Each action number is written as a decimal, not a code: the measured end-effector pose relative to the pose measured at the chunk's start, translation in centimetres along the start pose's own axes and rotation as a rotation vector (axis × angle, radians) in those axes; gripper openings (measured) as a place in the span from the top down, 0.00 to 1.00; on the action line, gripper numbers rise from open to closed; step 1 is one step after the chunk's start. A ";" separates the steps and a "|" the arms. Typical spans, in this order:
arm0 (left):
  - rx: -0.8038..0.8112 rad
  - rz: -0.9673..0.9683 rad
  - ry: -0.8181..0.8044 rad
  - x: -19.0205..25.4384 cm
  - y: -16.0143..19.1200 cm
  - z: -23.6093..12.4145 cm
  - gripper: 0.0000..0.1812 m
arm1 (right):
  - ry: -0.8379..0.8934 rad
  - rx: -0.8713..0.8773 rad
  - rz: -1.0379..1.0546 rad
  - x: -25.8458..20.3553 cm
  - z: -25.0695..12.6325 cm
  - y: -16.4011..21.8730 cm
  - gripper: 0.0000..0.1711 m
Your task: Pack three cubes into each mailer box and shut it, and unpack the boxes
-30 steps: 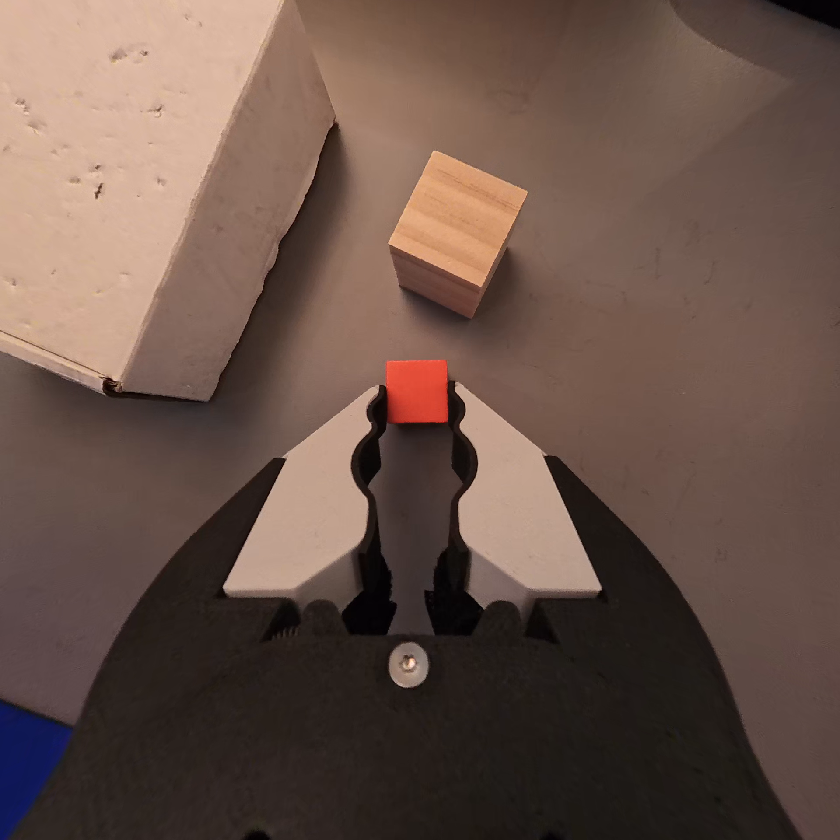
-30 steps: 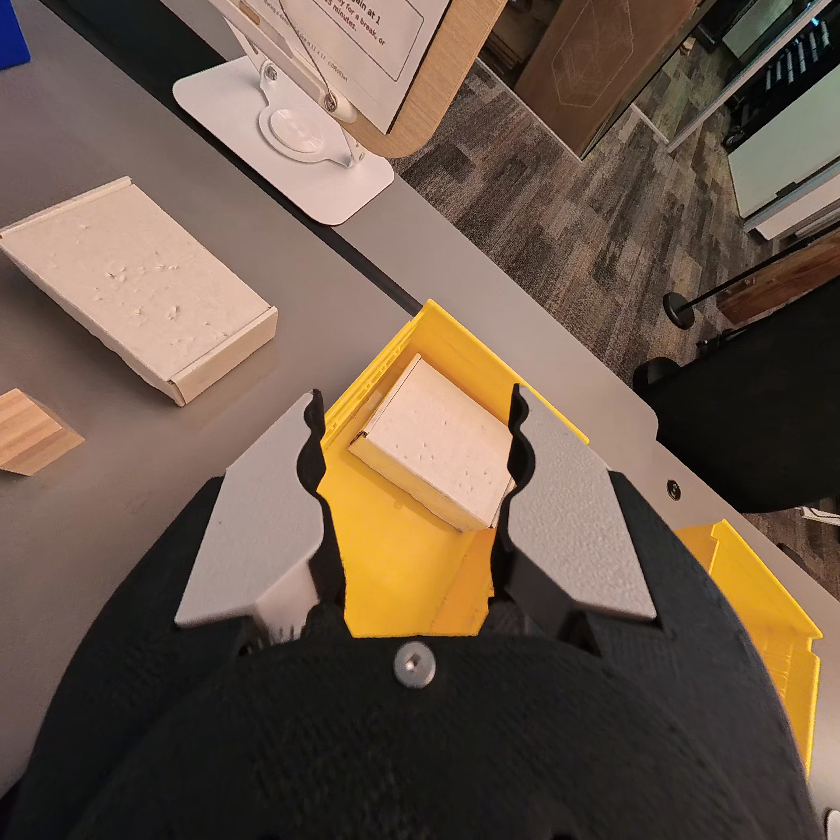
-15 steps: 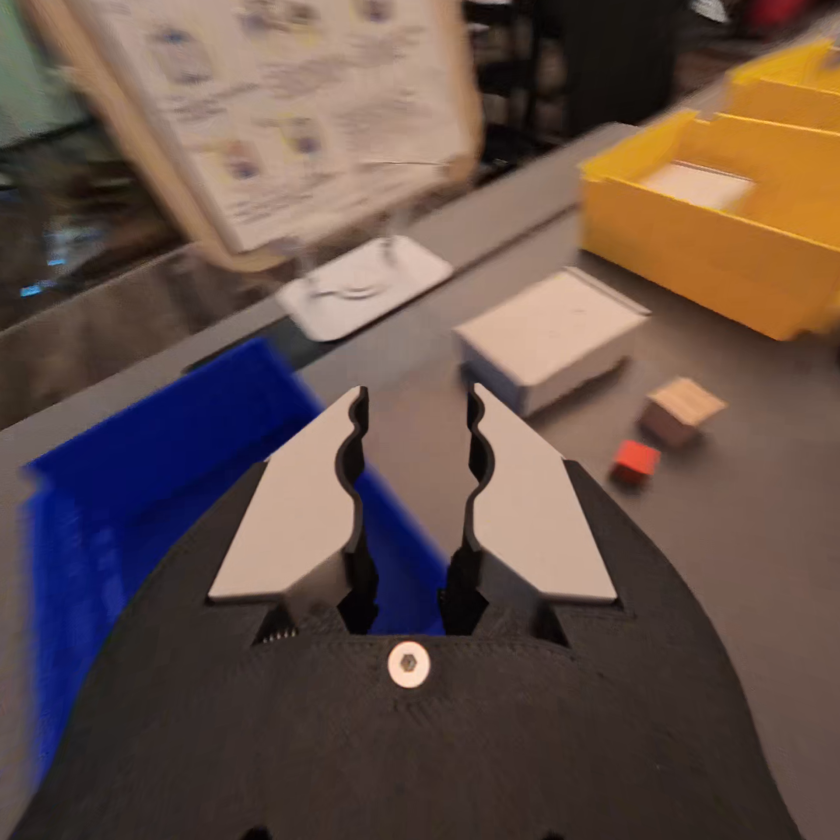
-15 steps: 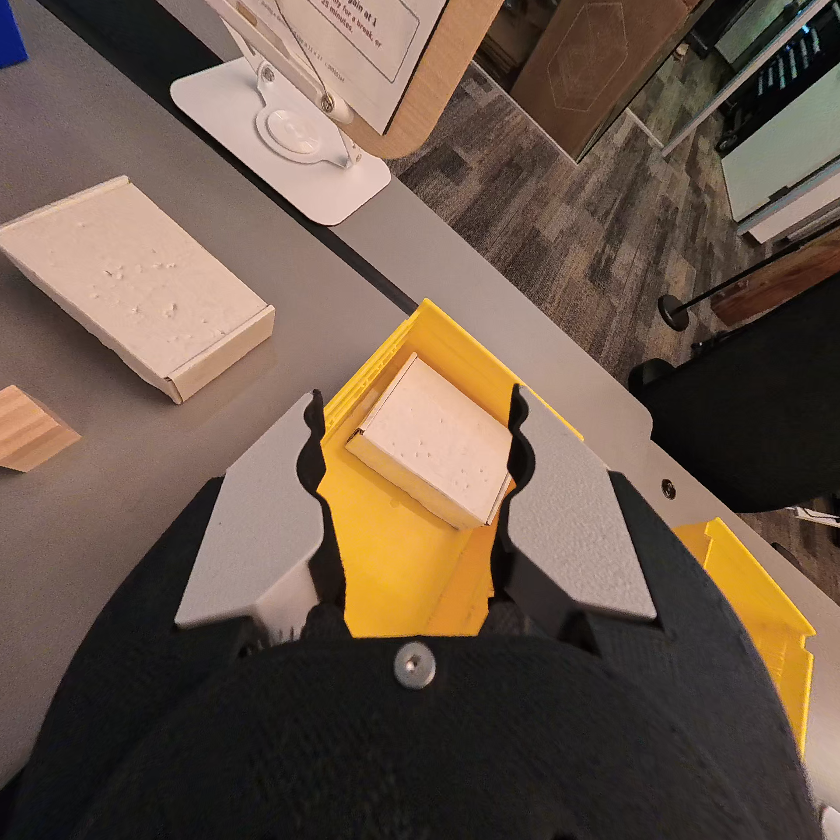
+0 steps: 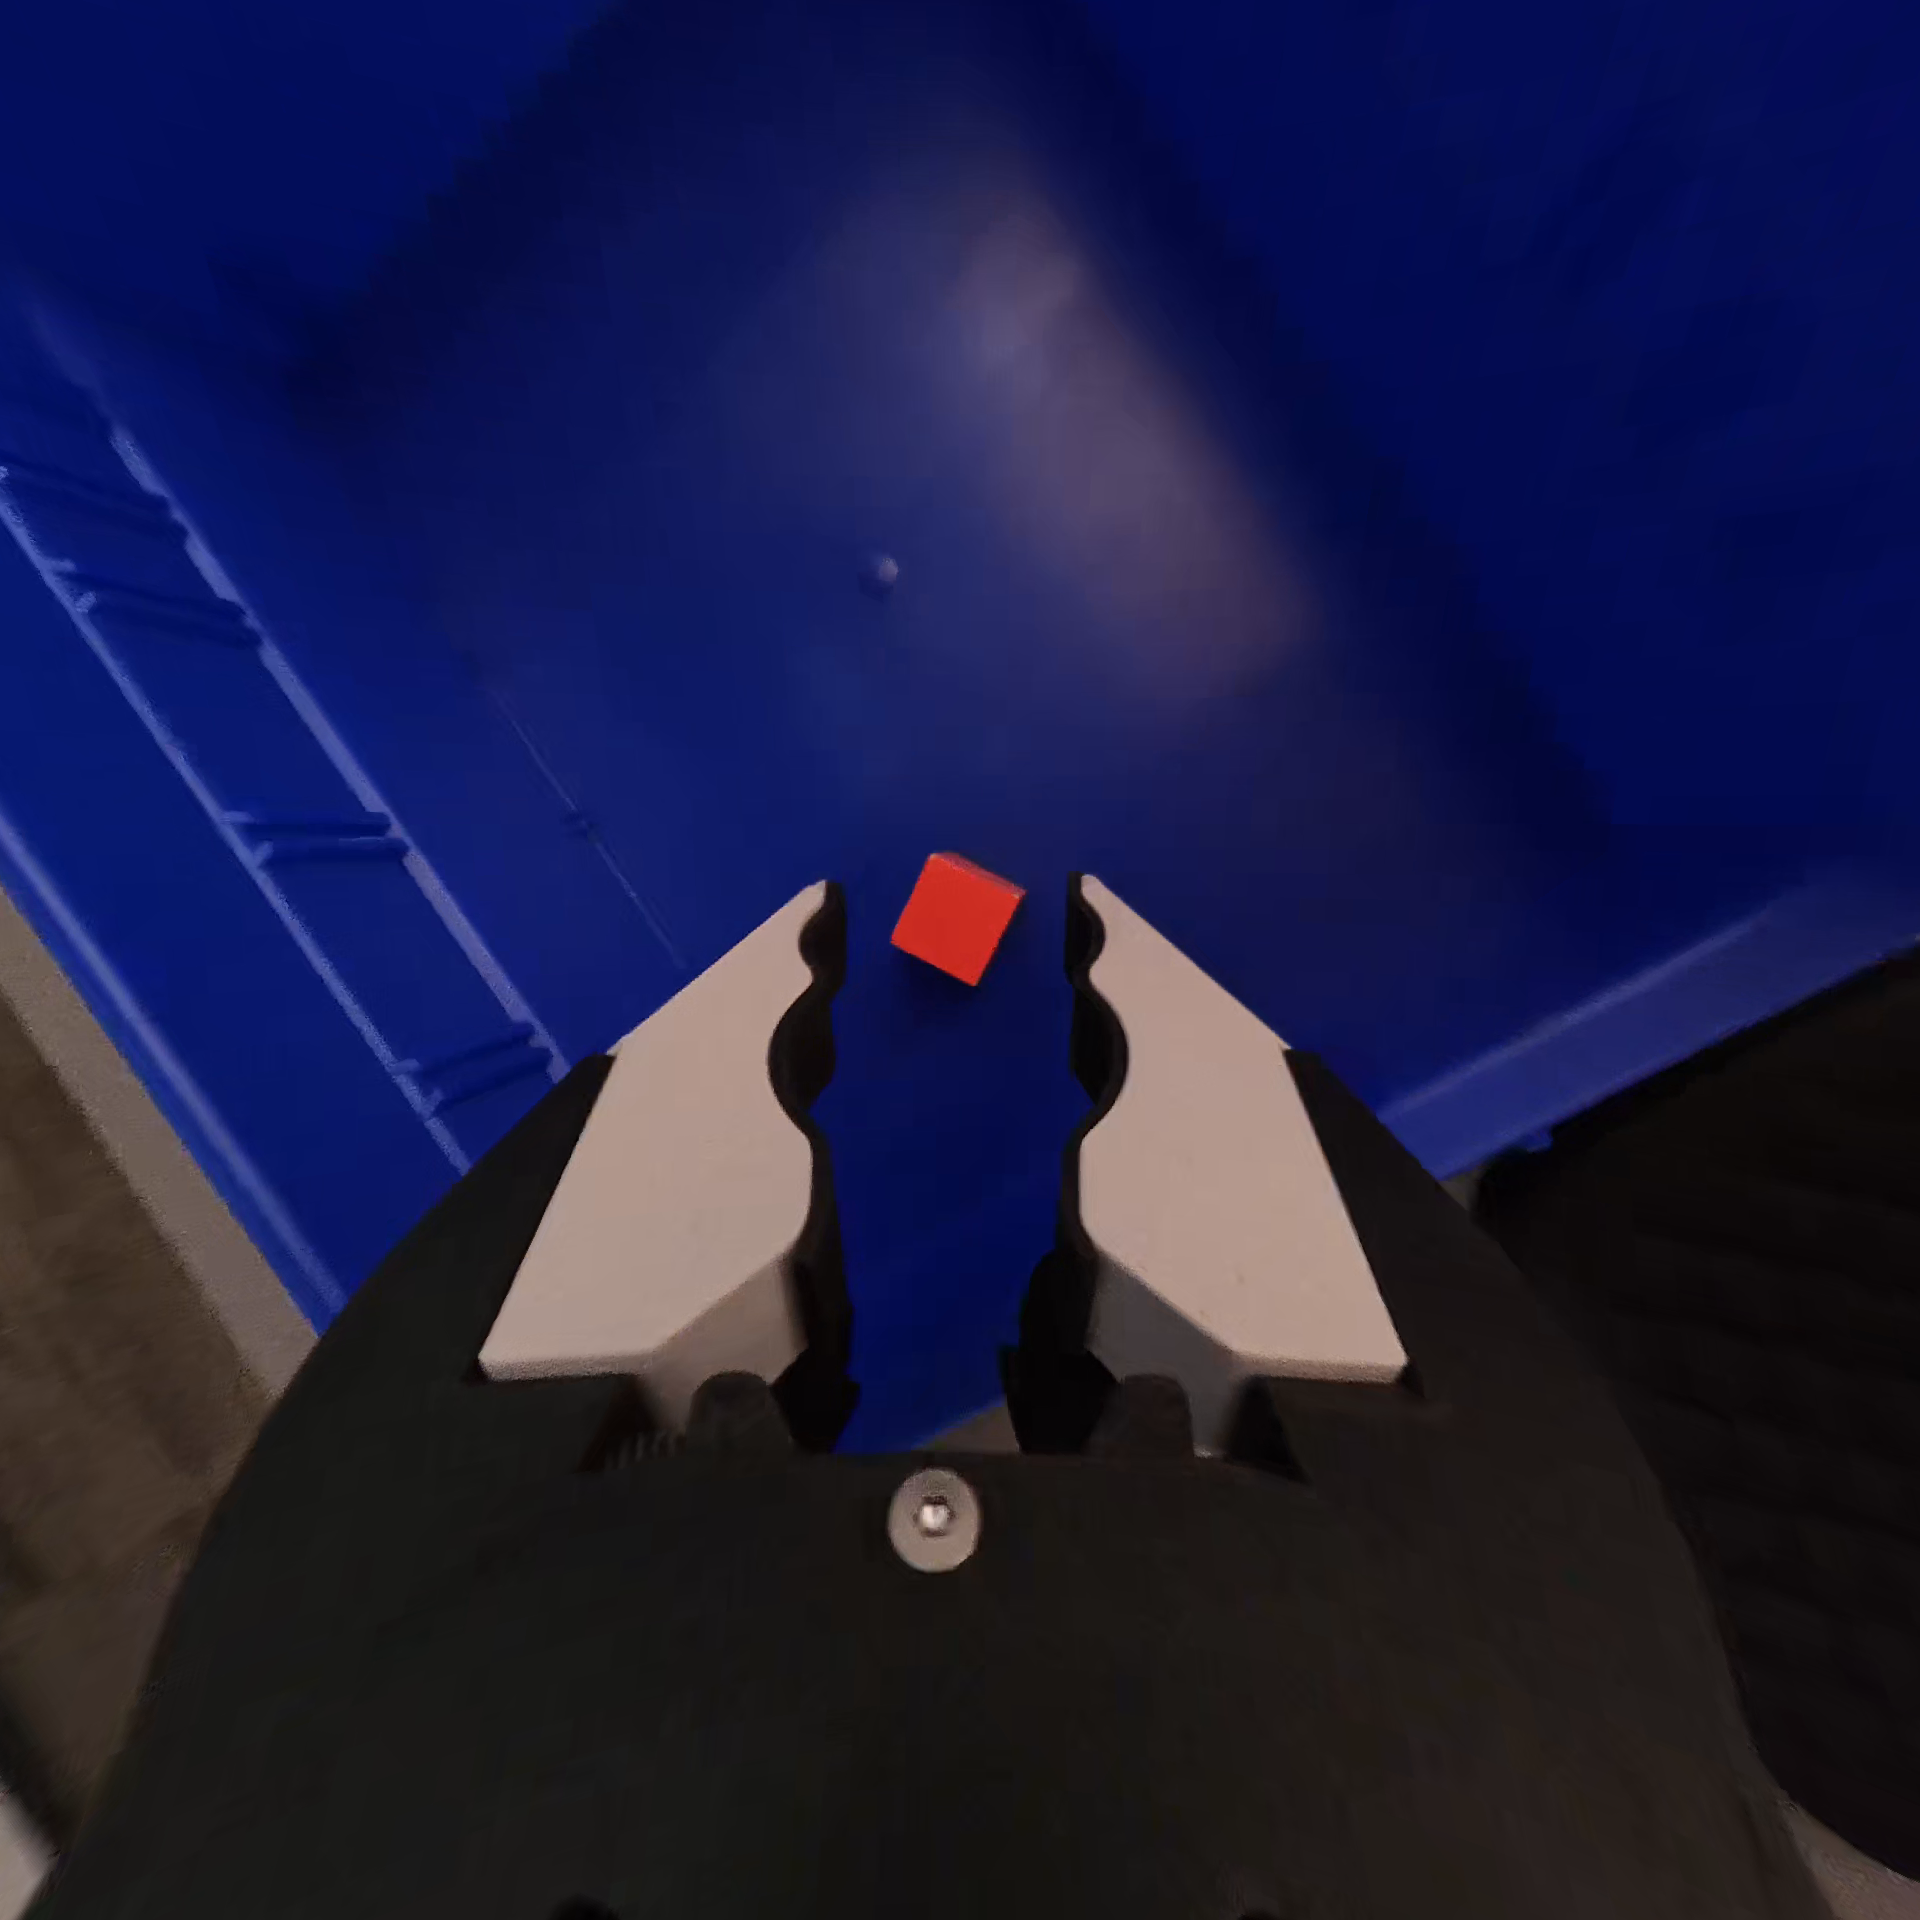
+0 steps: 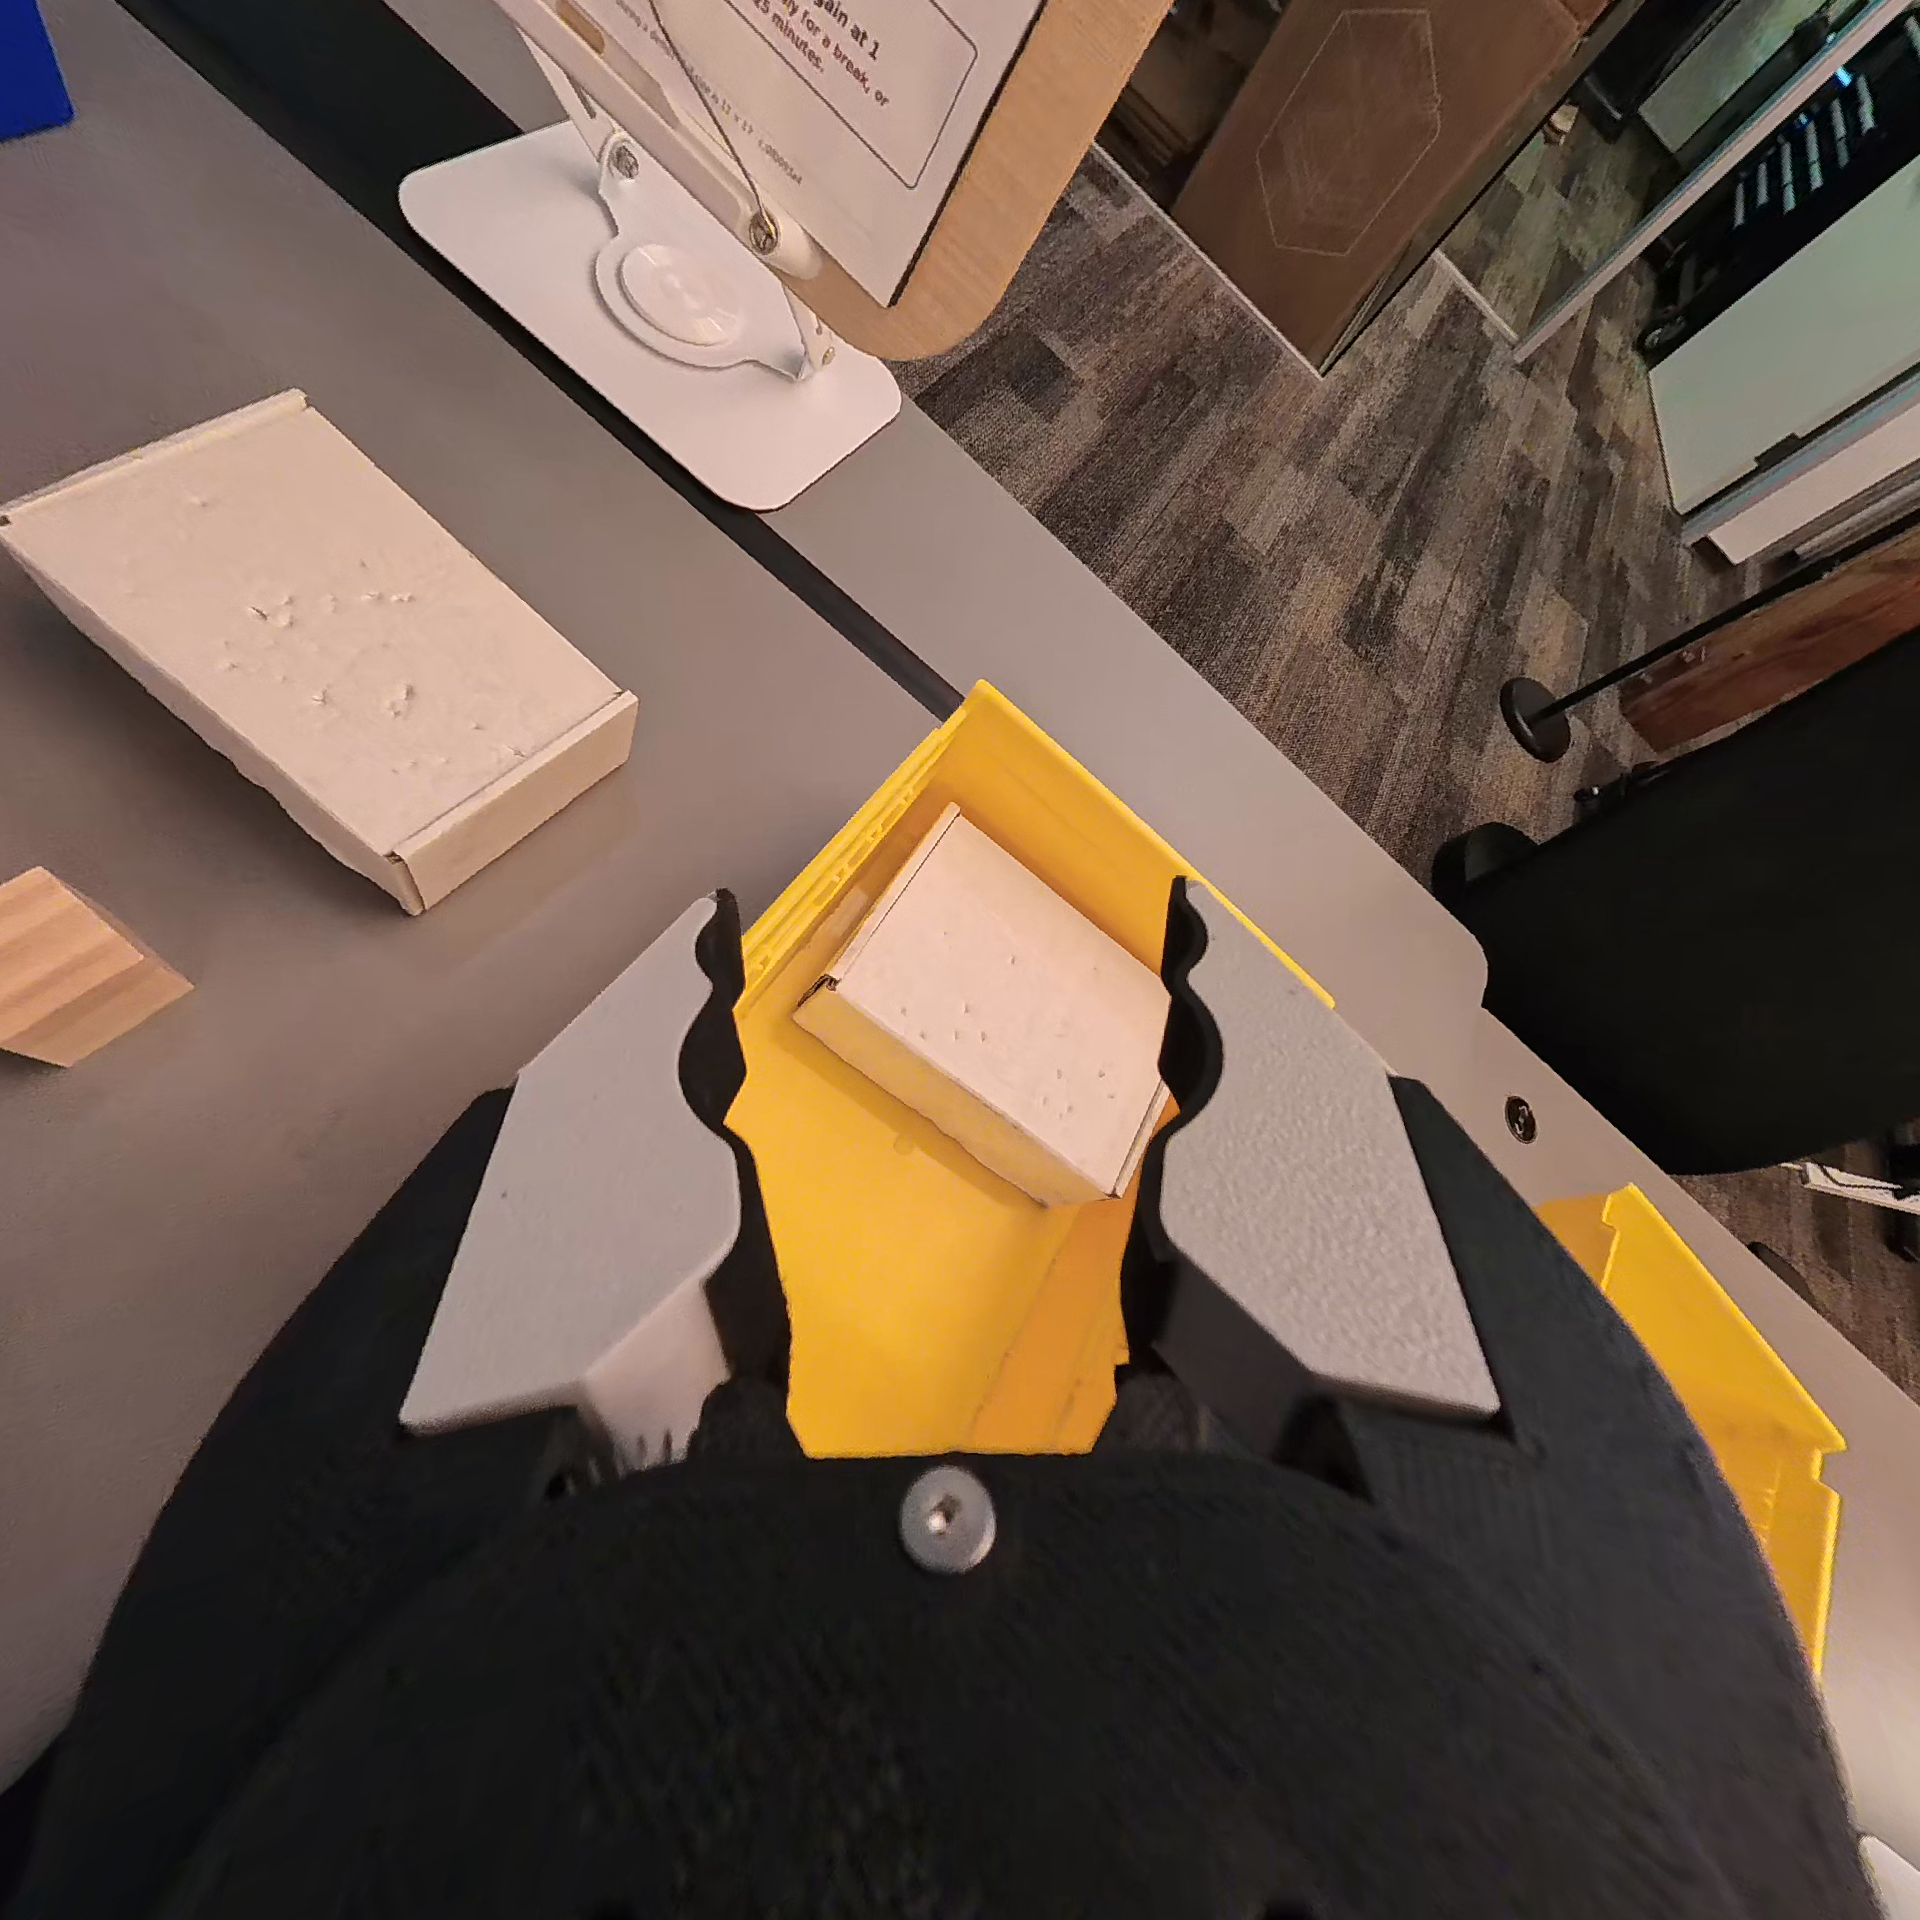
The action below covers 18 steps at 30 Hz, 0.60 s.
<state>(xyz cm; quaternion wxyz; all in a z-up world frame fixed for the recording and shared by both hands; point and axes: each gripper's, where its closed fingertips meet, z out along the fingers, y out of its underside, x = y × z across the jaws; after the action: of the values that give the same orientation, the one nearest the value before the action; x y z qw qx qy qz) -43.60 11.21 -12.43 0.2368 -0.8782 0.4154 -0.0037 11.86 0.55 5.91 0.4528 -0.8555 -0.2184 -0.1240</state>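
My left gripper is open over the inside of a blue bin. A small red cube shows tilted between its fingertips, touching neither; I cannot tell whether it lies on the bin floor or is in the air. My right gripper is open and empty above a yellow bin that holds a shut white mailer box. A second shut white mailer box lies on the grey table to the left. A plain wooden cube sits at the left edge.
A white sign stand stands at the table's far edge. A second yellow bin lies to the right. A black chair and carpet floor are beyond the table edge. A corner of the blue bin shows top left.
My left gripper, shut on a red cube by the mailer box a second ago, has swung over the blue bin and now stands open with a red cube loose. The right gripper has barely moved.
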 end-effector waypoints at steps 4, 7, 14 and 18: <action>-0.094 0.056 -0.060 -0.7 0.9 1.0 0.77 | 0.000 -0.009 -0.007 -0.2 0.1 0.0 0.53; -0.112 0.039 -0.042 -0.8 1.1 1.3 0.78 | 0.001 -0.008 -0.009 -0.3 0.2 -0.1 0.53; -0.109 0.029 -0.009 -0.8 1.3 1.2 0.89 | -0.010 -0.015 -0.015 -0.4 0.7 -0.2 0.53; 0.054 0.013 -0.036 0.1 -2.7 -3.1 0.89 | -0.012 -0.028 -0.015 -0.6 1.1 -0.1 0.52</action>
<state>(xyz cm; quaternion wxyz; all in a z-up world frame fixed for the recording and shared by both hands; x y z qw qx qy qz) -42.18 11.36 -8.55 0.2679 -0.8688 0.4164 0.0025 11.35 1.36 5.13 0.4383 -0.8609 -0.2259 -0.1254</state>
